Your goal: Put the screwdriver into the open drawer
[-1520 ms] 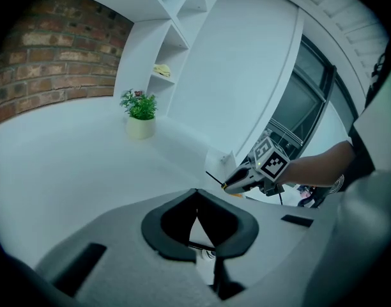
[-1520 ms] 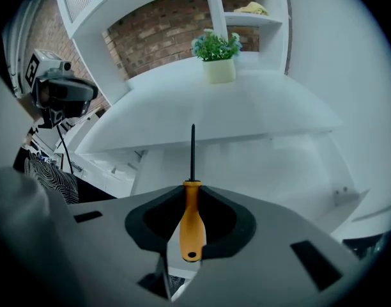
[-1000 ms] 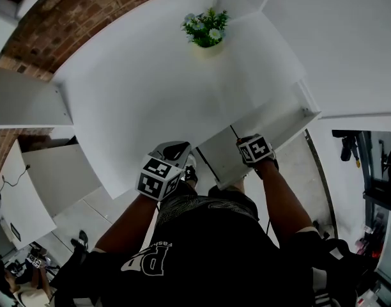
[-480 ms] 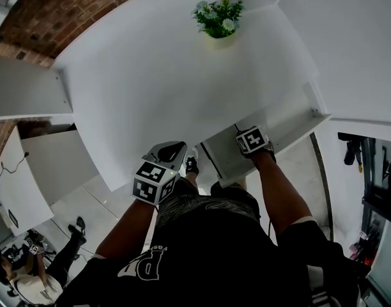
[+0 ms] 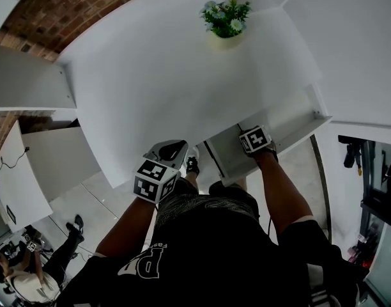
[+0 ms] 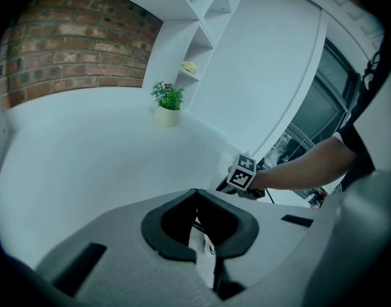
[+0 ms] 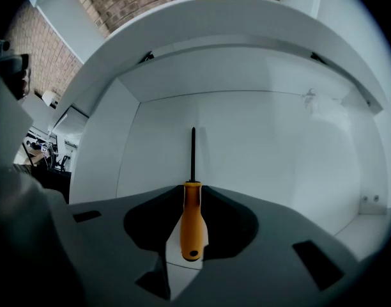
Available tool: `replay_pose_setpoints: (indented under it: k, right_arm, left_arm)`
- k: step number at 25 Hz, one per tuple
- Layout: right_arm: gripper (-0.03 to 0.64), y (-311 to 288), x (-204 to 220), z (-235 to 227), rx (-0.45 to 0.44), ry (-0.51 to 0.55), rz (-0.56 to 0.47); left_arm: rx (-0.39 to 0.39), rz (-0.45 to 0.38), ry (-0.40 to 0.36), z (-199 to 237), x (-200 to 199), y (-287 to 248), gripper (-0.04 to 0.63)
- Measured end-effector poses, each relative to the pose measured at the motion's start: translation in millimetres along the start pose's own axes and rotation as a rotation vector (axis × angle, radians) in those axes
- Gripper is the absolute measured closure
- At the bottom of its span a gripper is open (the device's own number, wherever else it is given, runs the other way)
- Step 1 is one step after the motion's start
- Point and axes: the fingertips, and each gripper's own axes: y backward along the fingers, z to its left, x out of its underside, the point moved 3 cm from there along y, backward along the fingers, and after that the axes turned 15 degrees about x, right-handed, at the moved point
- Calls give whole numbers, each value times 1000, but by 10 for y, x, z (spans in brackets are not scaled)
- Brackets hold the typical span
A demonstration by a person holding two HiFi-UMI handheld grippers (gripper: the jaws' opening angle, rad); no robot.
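R gripper (image 7: 193, 185) points steeply down into the open white drawer (image 7: 272, 152). Its jaws have just been easing apart w/ the orange-handled black-shaft screwdriver (image 7: 190, 226) between them, and the pads look to be touching it. Shaft runs along the jaws, tip toward the drawer floor. L gripper (image 6: 196, 192) is closed, empty, off to the drawer's left.

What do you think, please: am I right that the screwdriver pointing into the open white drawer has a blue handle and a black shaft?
Not quite: the screwdriver pointing into the open white drawer has an orange handle, not a blue one, and a black shaft. The right gripper view shows this clearly.
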Motion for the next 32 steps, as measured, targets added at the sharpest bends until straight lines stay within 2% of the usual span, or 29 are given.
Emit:
replay_pose_setpoints:
  k: [11, 19, 22, 25, 27, 29, 32]
  right_arm:
    - [528, 570, -116, 1, 52, -38, -96]
    - [534, 1420, -174, 145, 103, -157, -315]
    - [545, 1795, -160, 223, 109, -247, -431]
    - [556, 2212, -132, 314, 47, -382, -569]
    - [589, 2468, -78, 384, 2, -448, -642]
    - [606, 2679, 2, 439, -1, -462, -693]
    - [611, 2914, 162, 531, 16, -428, -737]
  left_arm:
    - [70, -18, -78, -145, -88, 77, 578]
    - [148, -16, -218, -307, -283, 134, 578]
    - [184, 8, -269, -408, -313, 140, 578]
    - [213, 11, -293, -535, -339, 129, 578]
    - [228, 5, -310, -638, -348, 124, 578]
    - [236, -5, -338, -749, -347, 123, 578]
    - [245, -26, -367, -935, -333, 146, 578]
